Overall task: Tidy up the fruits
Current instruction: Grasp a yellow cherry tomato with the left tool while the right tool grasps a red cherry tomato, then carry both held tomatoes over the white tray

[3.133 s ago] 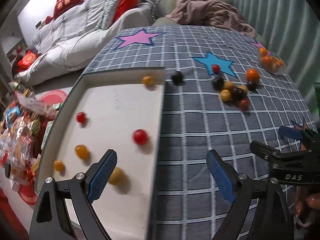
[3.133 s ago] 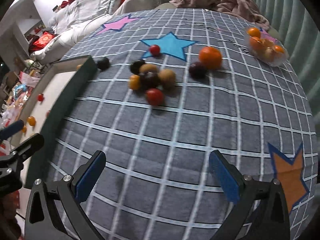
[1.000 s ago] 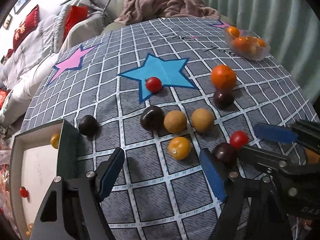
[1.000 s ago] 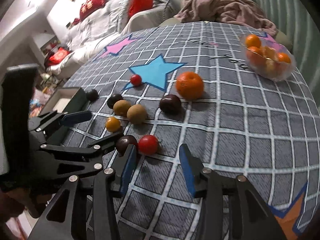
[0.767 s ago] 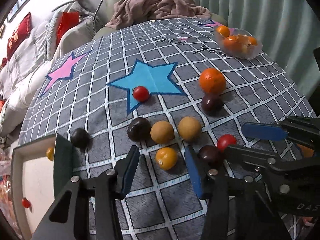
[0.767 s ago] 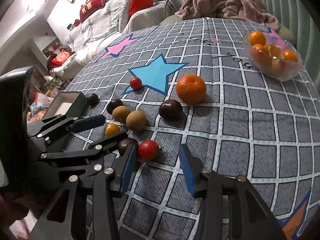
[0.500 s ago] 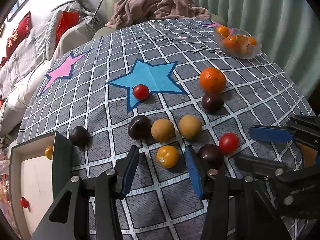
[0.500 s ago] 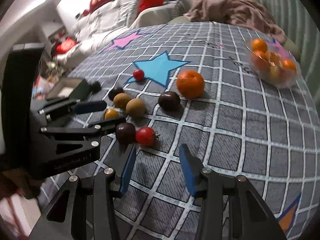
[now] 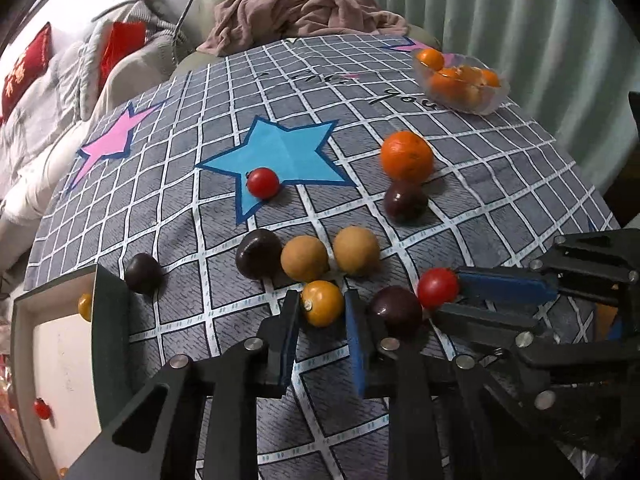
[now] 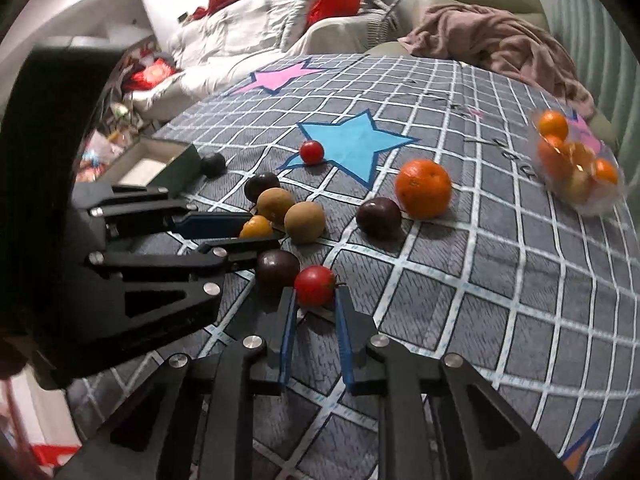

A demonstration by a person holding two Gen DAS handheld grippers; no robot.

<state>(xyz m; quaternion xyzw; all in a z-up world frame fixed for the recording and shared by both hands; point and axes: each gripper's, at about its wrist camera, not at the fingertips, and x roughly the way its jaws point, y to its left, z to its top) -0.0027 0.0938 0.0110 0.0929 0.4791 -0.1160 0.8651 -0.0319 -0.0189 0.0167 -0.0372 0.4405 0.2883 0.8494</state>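
Two grabs at once here: the small yellow-orange tomato (image 9: 322,304) sits on the grid-patterned tabletop (image 9: 480,200) right between the pads of the left claw (image 9: 322,312), whose jaws have just been closing and now pinch it from both sides, while the red cherry tomato (image 10: 315,285) beside it is caught the same way in the right claw (image 10: 315,300), its jaws also just drawn in tight against the fruit. Both fruits rest on the cloth, not yet lifted. A dark plum (image 9: 396,310) lies squeezed between the two claws, touching the red tomato, with two tan round fruits (image 9: 305,258) and another dark one just behind. Further out sit a second red tomato (image 9: 263,183) on the blue star, a big orange (image 9: 407,156) and a clear bowl of oranges (image 9: 460,80) at the far edge. The green-walled tray (image 9: 110,320) with small tomatoes inside waits off to the left. This looks like the pick step; the next move calls for lifting both straight up, clear of that plum, then carrying them over the tray wall without squeezing the soft skins too hard.
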